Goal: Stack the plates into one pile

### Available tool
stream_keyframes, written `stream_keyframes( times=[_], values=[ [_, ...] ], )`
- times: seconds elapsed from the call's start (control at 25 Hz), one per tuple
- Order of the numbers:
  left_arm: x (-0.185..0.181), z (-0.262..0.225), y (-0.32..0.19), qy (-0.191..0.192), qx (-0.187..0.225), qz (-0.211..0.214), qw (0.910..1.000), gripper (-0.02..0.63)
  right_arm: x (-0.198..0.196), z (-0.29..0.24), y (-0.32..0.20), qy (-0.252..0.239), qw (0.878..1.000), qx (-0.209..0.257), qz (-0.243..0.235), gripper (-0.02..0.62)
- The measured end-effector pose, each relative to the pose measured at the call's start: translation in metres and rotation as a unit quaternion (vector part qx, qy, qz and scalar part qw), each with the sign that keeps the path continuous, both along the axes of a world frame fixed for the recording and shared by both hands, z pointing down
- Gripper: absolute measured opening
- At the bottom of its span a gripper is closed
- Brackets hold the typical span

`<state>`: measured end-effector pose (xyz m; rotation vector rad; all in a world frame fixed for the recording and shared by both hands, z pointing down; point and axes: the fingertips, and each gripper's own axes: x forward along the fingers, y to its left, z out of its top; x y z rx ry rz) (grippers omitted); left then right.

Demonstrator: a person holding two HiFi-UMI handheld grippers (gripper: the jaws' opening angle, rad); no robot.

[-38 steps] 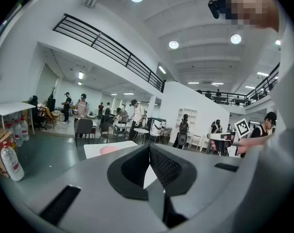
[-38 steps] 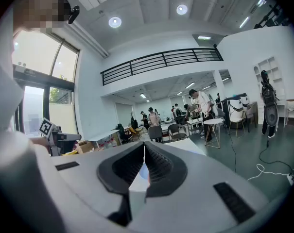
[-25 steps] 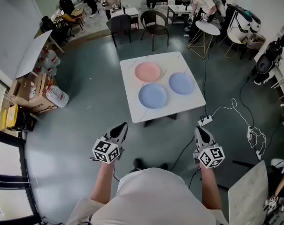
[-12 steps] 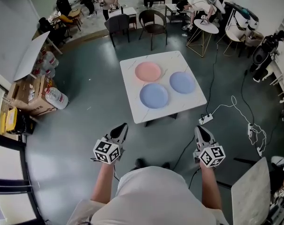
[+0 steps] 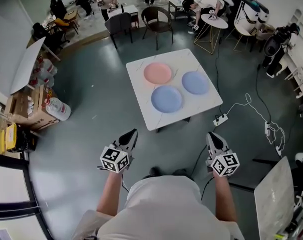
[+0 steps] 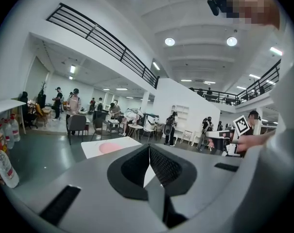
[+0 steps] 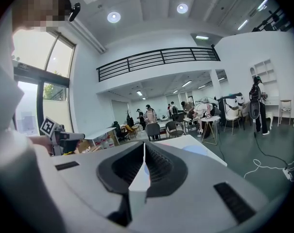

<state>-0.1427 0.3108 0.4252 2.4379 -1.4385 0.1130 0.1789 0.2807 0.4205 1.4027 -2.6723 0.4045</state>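
White marble tabletop (image 5: 159,120) on dark grey floor (image 5: 91,104); pink plate (image 5: 158,73), front blue plate (image 5: 167,99), right blue plate (image 5: 195,82) lie apart, unstacked. Left gripper (image 5: 133,132), right gripper (image 5: 212,135) well short, fingers pressed together, empty.

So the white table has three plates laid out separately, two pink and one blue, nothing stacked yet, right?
Not quite. The head view shows one pink plate and two blue: the near blue plate and the right blue plate. They do lie separately on the white table, nothing stacked.
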Motion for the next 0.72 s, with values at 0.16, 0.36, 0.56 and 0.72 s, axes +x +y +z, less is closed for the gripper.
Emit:
stream_keyframes(
  times=[0.16, 0.36, 0.56, 0.72],
  values=[
    [-0.014, 0.005, -0.001, 0.0, -0.007, 0.007, 1.0, 0.014, -0.013, 0.003, 0.004, 0.004, 1.0, -0.003, 0.007, 0.026],
    [-0.021, 0.01, -0.008, 0.005, -0.01, 0.01, 0.9999, 0.012, -0.02, 0.009, 0.001, 0.013, 1.0, -0.013, 0.008, 0.026],
    [-0.023, 0.013, -0.021, 0.005, -0.016, 0.008, 0.9998, 0.014, -0.02, 0.009, -0.016, 0.011, 1.0, -0.018, 0.009, 0.026],
    [-0.022, 0.013, -0.038, 0.0, -0.017, -0.002, 0.9999, 0.014, -0.022, 0.012, -0.04, 0.009, 1.0, -0.019, -0.005, 0.026]
  ],
)
